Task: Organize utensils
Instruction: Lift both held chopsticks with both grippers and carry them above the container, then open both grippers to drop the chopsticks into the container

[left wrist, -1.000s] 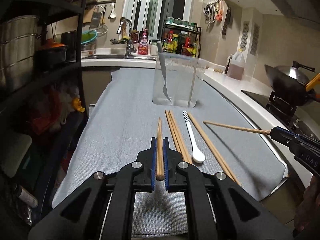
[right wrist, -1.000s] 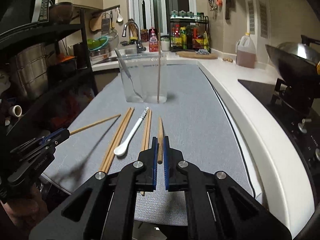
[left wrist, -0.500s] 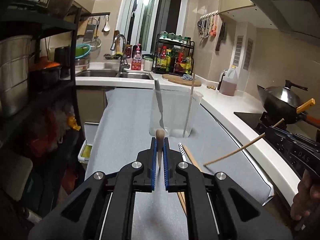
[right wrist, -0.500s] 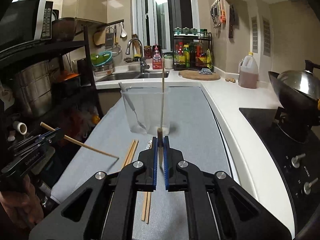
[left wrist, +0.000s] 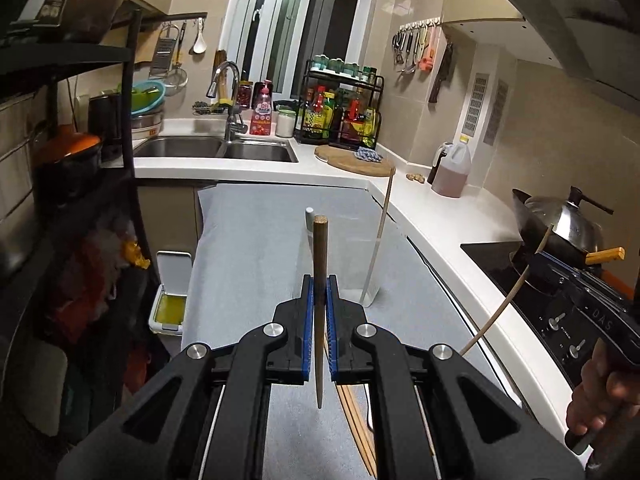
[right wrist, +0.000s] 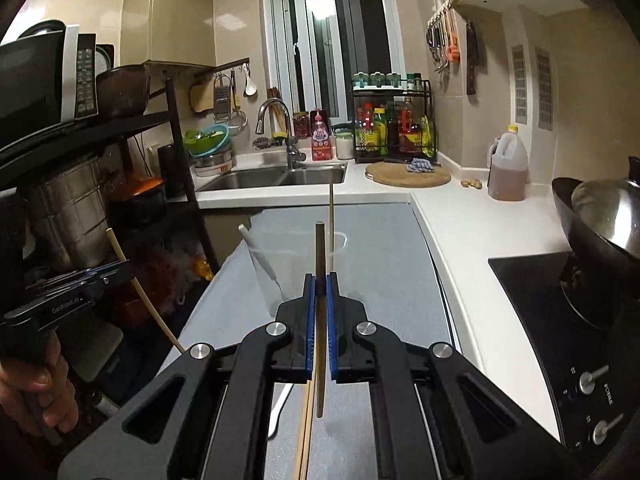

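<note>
My left gripper [left wrist: 319, 294] is shut on a wooden chopstick [left wrist: 319, 264] that stands nearly upright, tip down. My right gripper [right wrist: 319, 294] is shut on another wooden chopstick [right wrist: 319, 256], also nearly upright. Both are raised above the grey mat, just short of the clear plastic container [right wrist: 296, 268], which holds one chopstick [right wrist: 331, 216] and a white spoon [right wrist: 260, 258]. In the left wrist view the container [left wrist: 352, 268] is partly hidden behind my fingers. More chopsticks [left wrist: 358, 424] lie on the mat below. The right gripper shows in the left wrist view [left wrist: 560, 276], the left gripper in the right wrist view [right wrist: 80, 284].
A grey mat [left wrist: 248, 240] covers the counter. A black shelf rack [left wrist: 80, 160] stands at the left. A wok [left wrist: 560, 220] sits on the stove at the right. A white spoon [right wrist: 280, 408] lies on the mat. The sink [right wrist: 280, 176] is at the back.
Both grippers have lifted their chopsticks off the mat and tilted them from lying forward to nearly upright, moving closer to the container.
</note>
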### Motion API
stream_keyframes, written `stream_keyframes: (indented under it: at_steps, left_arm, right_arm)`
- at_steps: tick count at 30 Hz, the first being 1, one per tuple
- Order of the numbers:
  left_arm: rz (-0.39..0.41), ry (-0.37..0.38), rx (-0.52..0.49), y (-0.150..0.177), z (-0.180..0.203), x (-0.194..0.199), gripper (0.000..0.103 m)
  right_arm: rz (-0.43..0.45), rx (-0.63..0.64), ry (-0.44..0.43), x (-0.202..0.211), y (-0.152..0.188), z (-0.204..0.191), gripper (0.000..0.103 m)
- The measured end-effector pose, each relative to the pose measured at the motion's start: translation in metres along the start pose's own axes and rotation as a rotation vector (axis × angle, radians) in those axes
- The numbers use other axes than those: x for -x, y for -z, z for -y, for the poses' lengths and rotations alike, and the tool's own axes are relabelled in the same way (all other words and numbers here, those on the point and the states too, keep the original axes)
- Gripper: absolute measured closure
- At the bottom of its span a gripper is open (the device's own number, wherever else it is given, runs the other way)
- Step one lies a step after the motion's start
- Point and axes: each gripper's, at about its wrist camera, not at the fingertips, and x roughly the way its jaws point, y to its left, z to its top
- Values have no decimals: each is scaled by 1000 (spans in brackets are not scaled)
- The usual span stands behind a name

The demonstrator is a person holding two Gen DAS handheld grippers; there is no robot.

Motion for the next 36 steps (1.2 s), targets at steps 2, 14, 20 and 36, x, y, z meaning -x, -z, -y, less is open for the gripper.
stream_keyframes:
  at_steps: [2,14,20,36]
  left_arm:
    - [-10,13,-5,-14,1,-4,97]
    - [24,56,-52,-108,21,-36,97]
    - [92,65,-36,-151,24,-51,97]
    - [-79,48,-96,-112,23,-172,97]
  right_arm:
    - [14,12,1,-4,-11,-1,98]
    - [83,36,-37,-42,-89,-11,98]
    - [193,44,-33,-61,-138,-16,98]
    - [27,-4,-43,-179,-91,1,98]
